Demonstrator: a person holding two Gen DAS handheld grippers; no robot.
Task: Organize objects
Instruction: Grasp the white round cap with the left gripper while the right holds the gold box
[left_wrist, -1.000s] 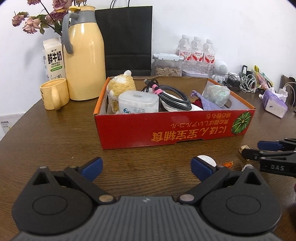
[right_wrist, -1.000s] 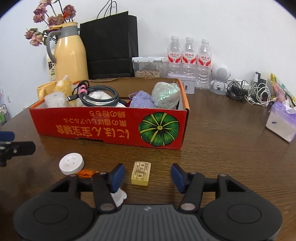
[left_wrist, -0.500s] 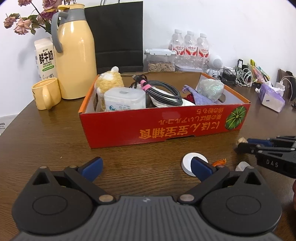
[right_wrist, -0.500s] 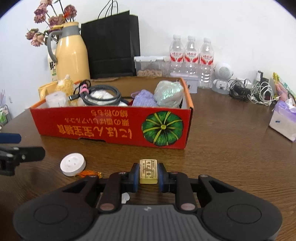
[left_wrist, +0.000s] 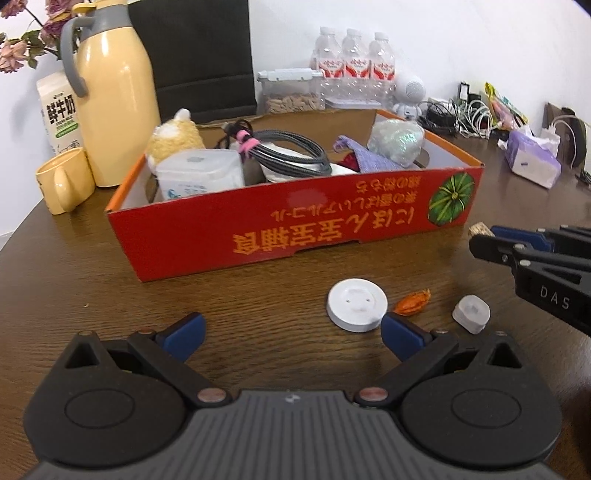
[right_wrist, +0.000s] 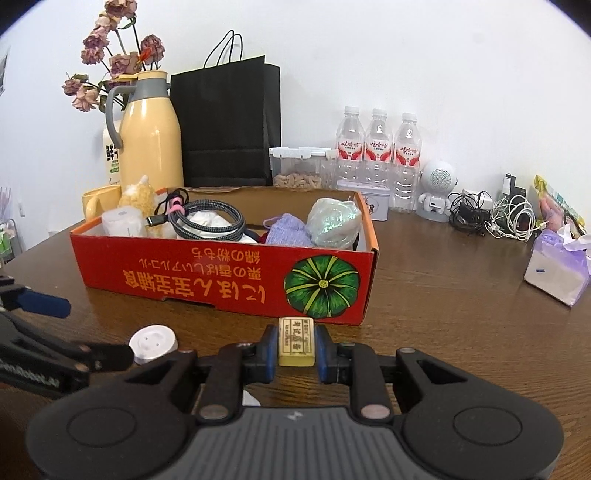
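Note:
A red cardboard box (right_wrist: 207, 269) (left_wrist: 295, 232) holds a coiled cable, a plush toy, a plastic tub and cloth items. My right gripper (right_wrist: 296, 341) is shut on a small yellow block (right_wrist: 296, 341) and holds it above the table just in front of the box; it shows in the left wrist view (left_wrist: 487, 236) too. My left gripper (left_wrist: 291, 332) is open and empty, low over the table. A white round disc (left_wrist: 356, 304) (right_wrist: 153, 341), an orange wrapper (left_wrist: 412, 302) and a small white cap (left_wrist: 471, 314) lie on the table by its right finger.
A yellow thermos (right_wrist: 149, 133), yellow mug (left_wrist: 64, 181), milk carton (left_wrist: 61, 110), black paper bag (right_wrist: 225, 122), snack container (right_wrist: 299, 170) and three water bottles (right_wrist: 378, 144) stand behind the box. A small white speaker (right_wrist: 436, 188), tangled cables (right_wrist: 495, 218) and a tissue pack (right_wrist: 557, 266) lie at right.
My right gripper closed on the yellow block and lifted it toward the box. My left gripper pulled back and swung, bringing the disc, wrapper and cap into view.

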